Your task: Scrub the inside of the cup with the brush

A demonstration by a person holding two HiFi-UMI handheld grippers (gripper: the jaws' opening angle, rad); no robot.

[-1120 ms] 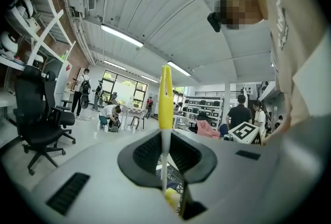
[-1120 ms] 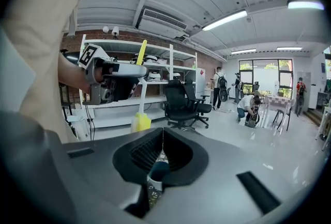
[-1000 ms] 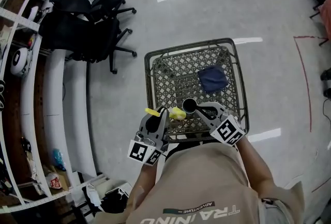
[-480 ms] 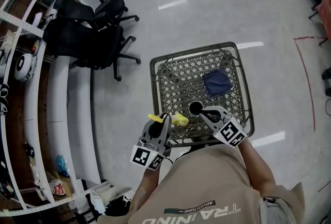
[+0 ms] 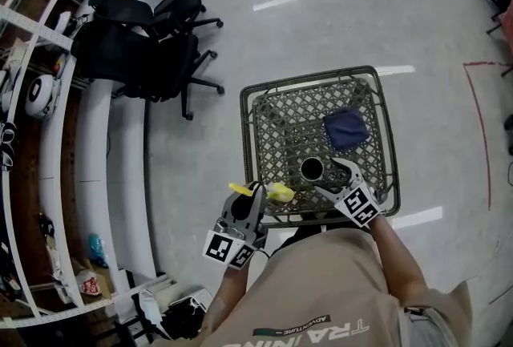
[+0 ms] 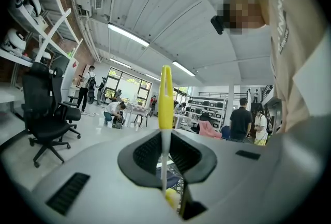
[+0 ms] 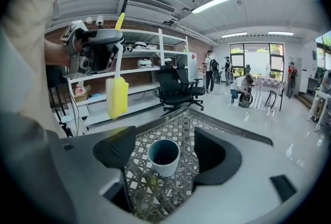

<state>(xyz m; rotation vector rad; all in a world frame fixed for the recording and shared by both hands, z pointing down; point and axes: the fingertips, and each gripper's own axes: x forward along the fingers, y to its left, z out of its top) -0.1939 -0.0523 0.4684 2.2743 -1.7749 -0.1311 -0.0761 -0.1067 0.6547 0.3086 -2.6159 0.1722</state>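
The right tongs (image 7: 166, 151) have just been opening and now stand wide, their two dark pads on either side of the cup (image 5: 311, 170) with a gap at each side, so they grip nothing. The cup stands upright between them on the mesh, pale outside and dark blue inside, its mouth facing up. The left tongs (image 6: 164, 148) are closed on the brush (image 6: 165, 94), pinching its thin pale shaft, with the yellow handle sticking out beyond the pads. In the head view the brush lies across the left tongs, its yellow sponge head pointing toward the cup from about 8 o'clock, near it but not touching it, and hanging over the rim of the counter (image 5: 276, 125). That counter is a square metal mesh top with a dark frame. The cup sits close to its 6 o'clock edge, right in front of the person, and a folded dark blue cloth (image 5: 346, 129) lies on the mesh at about 1 o'clock from the cup, well apart from it. Off the counter at 10 o'clock, black office chairs (image 5: 152, 41) stand on the glossy grey floor (image 5: 321, 25). White shelving (image 5: 48, 137) runs along the 9 o'clock side, and a red line (image 5: 477, 129) marks the floor at 3 o'clock.
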